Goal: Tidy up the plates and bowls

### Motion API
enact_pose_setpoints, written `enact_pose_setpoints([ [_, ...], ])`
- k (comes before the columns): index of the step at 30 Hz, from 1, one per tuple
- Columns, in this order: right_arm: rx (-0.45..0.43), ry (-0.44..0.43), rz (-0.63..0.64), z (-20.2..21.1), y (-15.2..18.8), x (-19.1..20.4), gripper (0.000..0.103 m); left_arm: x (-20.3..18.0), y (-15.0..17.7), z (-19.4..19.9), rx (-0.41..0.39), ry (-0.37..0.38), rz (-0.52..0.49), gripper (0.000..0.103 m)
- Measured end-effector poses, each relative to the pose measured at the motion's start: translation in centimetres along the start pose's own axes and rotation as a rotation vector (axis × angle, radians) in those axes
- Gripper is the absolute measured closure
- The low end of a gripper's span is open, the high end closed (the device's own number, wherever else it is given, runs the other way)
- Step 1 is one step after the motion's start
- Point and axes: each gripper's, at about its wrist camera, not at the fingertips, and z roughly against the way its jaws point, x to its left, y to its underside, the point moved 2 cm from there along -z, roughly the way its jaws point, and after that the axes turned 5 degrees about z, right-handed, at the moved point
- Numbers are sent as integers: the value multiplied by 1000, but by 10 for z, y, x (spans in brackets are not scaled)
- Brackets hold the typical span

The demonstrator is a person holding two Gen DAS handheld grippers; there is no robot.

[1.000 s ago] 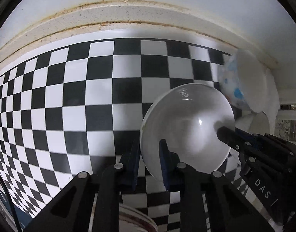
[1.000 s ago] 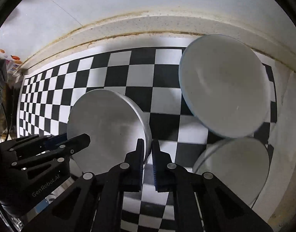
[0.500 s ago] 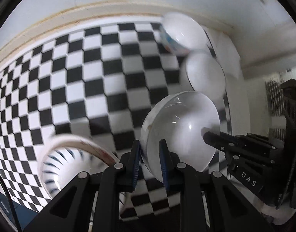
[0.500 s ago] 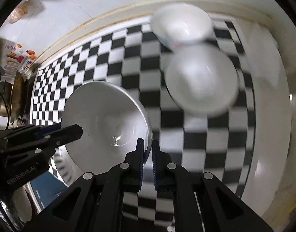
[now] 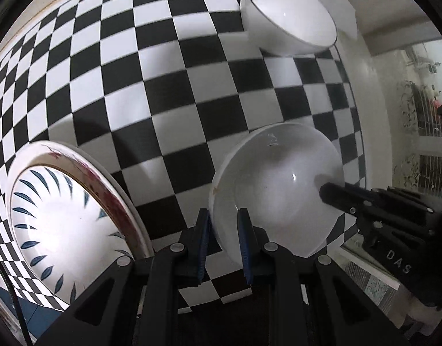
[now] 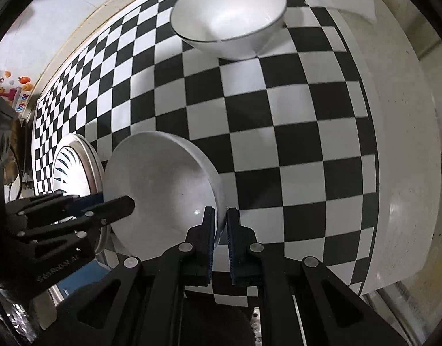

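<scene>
I've both claws clamped on one white bowl [image 5: 278, 190], left gripper [image 5: 223, 242] and right gripper [image 6: 220, 239] on opposite rims, patterned plate [image 5: 65, 225] lower left

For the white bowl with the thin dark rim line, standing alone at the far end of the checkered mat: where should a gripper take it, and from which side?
Grip the dark-rimmed bowl by its rim, from above, one finger inside and one outside. It stands upright and empty, its thin wall fits a narrow jaw, and its near rim faces open checkered mat. Both grippers pinch the plain bowl the same way.

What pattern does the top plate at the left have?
Dark blue leaf strokes in a ring on white plate, seen best in the left wrist view.
</scene>
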Motion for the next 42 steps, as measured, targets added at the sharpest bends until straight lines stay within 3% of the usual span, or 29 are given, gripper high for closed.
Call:
enact_pose_setpoints([
  [3,8,-1,-4,-5,-3,1,93,-3,-3,-10,7,-5,6,86],
  [9,32,-27,-16,-5,-13,0,92,4,-3,13,-6,21,35,85],
  [14,-56,-52,-26,46,-28,-13,90,16,-17,75,-139,31,67,79],
  [16,-97,-57,-31,63,-39,-19,71,17,-33,90,-170,69,96,62],
  [18,-131,-61,-48,76,-56,-29,55,19,-57,97,-192,88,128,59],
  [19,-147,-63,-64,79,-66,-35,54,18,-69,98,-199,91,139,59],
  [27,-178,-135,-183,62,-137,-75,54,-7,-149,57,-115,136,135,59],
  [34,-126,-135,-196,19,-179,-85,56,-19,-175,5,-30,110,129,60],
  [37,-113,-128,-191,10,-186,-86,64,-24,-177,-3,-22,98,112,62],
  [38,-105,-122,-185,7,-188,-85,66,-25,-177,-4,-27,97,107,65],
  [40,-94,-104,-173,3,-190,-84,75,-27,-177,-10,-23,90,96,85],
  [42,-84,-87,-161,0,-192,-82,89,-29,-178,-12,-28,95,92,91],
])
